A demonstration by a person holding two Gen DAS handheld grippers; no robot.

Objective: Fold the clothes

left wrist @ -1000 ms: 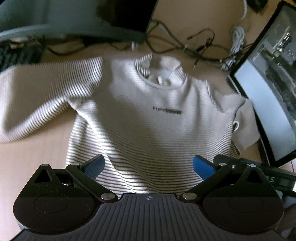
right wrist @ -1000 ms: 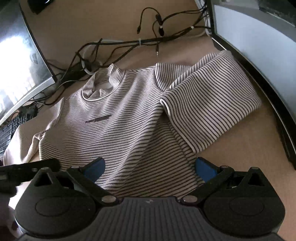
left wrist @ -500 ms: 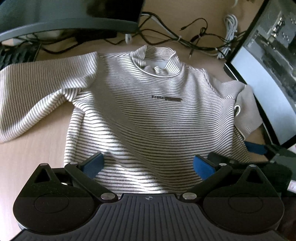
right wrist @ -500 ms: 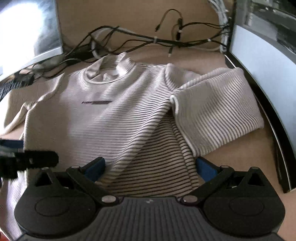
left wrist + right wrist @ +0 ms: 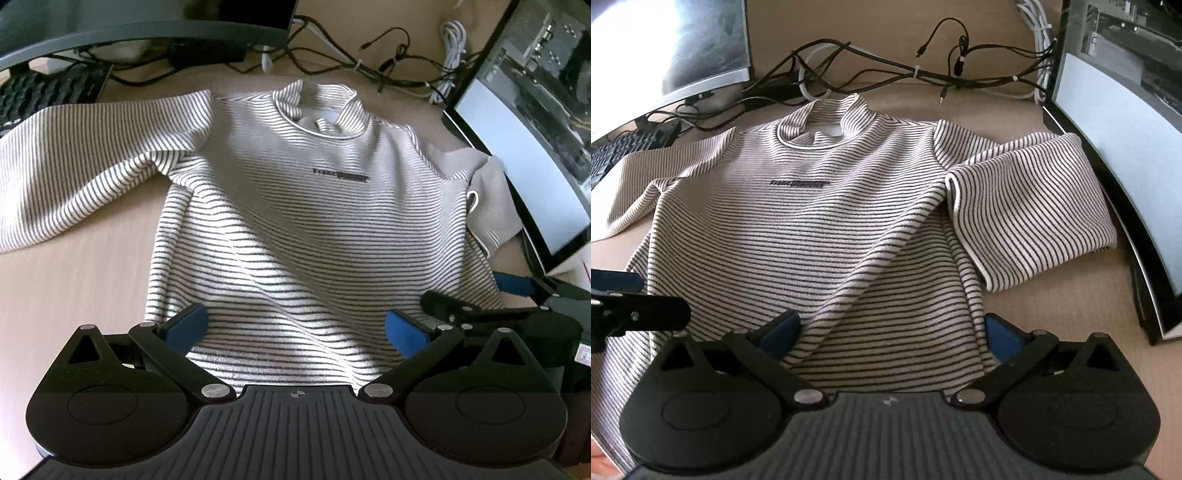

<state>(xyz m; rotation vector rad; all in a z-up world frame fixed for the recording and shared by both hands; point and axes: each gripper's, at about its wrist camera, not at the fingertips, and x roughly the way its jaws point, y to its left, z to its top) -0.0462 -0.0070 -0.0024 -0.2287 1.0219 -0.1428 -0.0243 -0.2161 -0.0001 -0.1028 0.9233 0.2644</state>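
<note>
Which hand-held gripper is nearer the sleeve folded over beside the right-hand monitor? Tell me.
Right. The right hand-held gripper sits at the sweater's hem just below the folded sleeve. The left hand-held gripper is at the hem farther toward the sweater's other side.

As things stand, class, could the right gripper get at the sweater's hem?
Probably yes: the right gripper is open over the sweater's hem with nothing in between; the left gripper sits off to one side.

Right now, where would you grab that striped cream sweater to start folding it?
Probably the bottom hem of the striped cream knitted sweater, approached from the near edge. It lies flat, front up, hem nearest both open grippers: left gripper, right gripper. Each could pinch one hem corner; the far sleeves sit close to the monitors.
</note>
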